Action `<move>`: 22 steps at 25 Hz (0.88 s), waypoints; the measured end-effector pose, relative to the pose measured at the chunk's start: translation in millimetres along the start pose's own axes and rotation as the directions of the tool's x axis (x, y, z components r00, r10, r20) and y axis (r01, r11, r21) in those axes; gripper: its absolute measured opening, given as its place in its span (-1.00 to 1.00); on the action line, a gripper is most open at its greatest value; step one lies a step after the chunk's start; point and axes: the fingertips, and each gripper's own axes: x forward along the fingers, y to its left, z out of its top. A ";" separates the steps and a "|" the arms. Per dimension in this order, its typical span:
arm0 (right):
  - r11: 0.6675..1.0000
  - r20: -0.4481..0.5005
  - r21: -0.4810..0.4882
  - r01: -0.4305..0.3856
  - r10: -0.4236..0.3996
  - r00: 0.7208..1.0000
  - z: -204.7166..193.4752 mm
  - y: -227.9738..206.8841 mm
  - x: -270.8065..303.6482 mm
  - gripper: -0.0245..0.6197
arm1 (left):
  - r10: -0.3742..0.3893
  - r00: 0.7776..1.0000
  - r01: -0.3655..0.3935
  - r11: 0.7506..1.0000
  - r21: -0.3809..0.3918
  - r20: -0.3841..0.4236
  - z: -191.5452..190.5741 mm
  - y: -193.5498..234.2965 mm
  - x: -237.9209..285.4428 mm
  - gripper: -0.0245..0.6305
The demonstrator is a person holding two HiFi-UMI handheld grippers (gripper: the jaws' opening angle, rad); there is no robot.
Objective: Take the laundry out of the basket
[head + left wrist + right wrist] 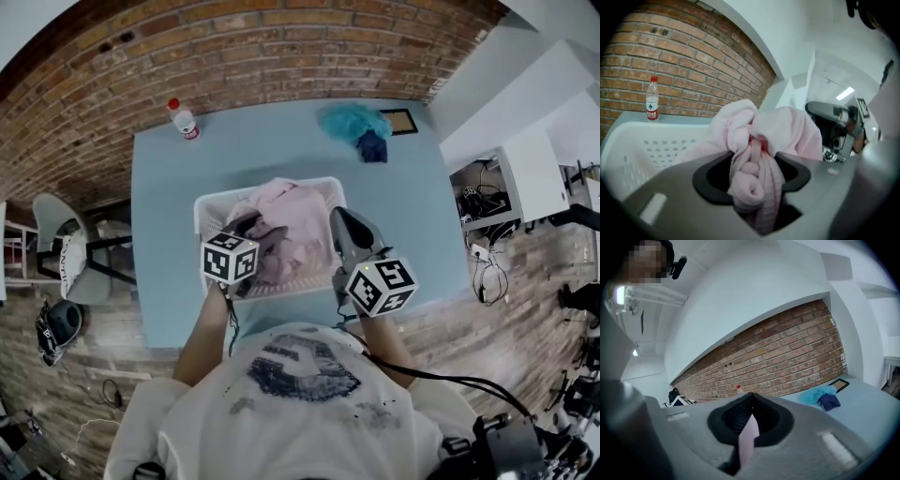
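The white basket (208, 211) (642, 140) sits mid-table (169, 281), heaped with pink garment (292, 208) (787, 131) over darker mauve laundry (277, 258). At the basket's near-left corner the left gripper (246, 228) (752, 157) has its jaws partly closed, clamped on a thick twisted bunch of that pink garment, which fills the gap and blocks most of its view. Over the basket's right rim the right gripper (343, 225) (750, 401) has its jaws fully together, pinching a thin pink strip (746, 441). Beyond the basket, toward the brick wall (234, 47), stand a water bottle (183, 119) (652, 99) on the left and, on the right, a teal cloth (352, 120) (816, 394) touching a dark blue cloth (372, 148) (829, 401), beside a picture frame (400, 120) (839, 384).
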 end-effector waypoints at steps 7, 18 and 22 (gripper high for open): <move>0.998 0.052 -0.023 0.057 -0.055 0.997 3.5 36.1 -22.8 -0.93 | -0.042 0.994 0.040 0.999 0.022 0.101 26.7 -3.4 -43.7 -0.19; 0.985 0.105 -0.046 0.163 -0.158 0.982 1.8 75.5 -60.8 -0.93 | -0.101 0.976 0.081 0.991 0.110 0.191 52.1 -22.1 -95.1 -0.19; 0.984 0.110 -0.050 0.171 -0.165 0.980 2.9 79.1 -68.0 -0.93 | -0.127 0.969 0.096 0.984 0.149 0.214 63.4 -38.0 -105.4 -0.19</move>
